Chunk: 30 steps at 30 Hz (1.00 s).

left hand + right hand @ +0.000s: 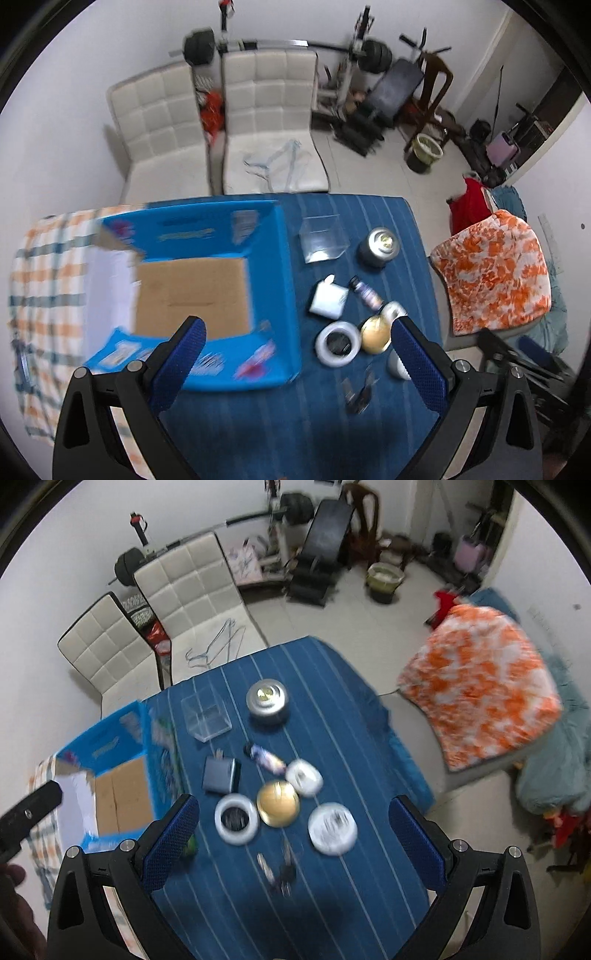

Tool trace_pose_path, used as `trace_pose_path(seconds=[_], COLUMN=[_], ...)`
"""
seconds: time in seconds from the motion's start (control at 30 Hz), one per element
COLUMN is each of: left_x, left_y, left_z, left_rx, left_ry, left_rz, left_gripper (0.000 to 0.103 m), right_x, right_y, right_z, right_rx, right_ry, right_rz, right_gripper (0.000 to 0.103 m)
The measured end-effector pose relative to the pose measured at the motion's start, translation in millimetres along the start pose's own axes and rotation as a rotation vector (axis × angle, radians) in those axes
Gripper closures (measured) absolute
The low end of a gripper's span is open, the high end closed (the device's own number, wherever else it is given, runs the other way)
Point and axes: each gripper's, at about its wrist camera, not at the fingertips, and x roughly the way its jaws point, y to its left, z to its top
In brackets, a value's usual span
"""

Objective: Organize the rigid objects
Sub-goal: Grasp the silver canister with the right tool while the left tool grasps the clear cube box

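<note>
An open blue cardboard box [269, 258] stands at the table's left; only its brown floor shows inside. On the blue striped cloth to its right lie a clear plastic box [205, 714], a silver tin [267, 701], a small grey box [221, 780], a little bottle [266, 758], a gold lid [277, 803], several white round containers [236, 819] and some keys [280, 867]. My left gripper [297, 325] hangs open above the box's right wall. My right gripper [294, 802] is open above the gold lid. Neither holds anything.
Two white padded chairs [266, 122] stand behind the table. A chair draped in orange-white cloth [480, 686] is on the right. A checked cloth [40, 280] lies under the blue box. Weight equipment [369, 51] lines the far wall. A hand [14, 886] shows at lower left.
</note>
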Motion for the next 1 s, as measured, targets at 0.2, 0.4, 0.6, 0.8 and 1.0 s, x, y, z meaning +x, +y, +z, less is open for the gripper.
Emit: trace_pose_path(seconds=[0.2,0.4,0.6,0.8,1.0], left_x=[109,181,227,255,260], left_y=[-30,-27,-27,-46,-55], left_z=[75,107,122,134,139], left_rx=[-0.039,-0.083,-0.094,-0.081,-0.007], left_ry=[0.139,0.249,0.334,0.41,0.413], left_rz=[0.012,0.028,0.058,-0.005,0.049], left_gripper=[0.0,0.0,0.0,0.0,0.0], right_x=[140,231,282,284,275], right_y=[22,38,33,18,-16], right_z=[75,100,99,93,86], right_rx=[-0.05,-0.068,-0.052,-0.059,-0.011], right_ry=[0.147,0.252,0.327,0.363,0.336], right_rz=[0.029,0.021,0.06,0.004,0.036], right_gripper=[0.003,0.006,0.025,0.027,0.029])
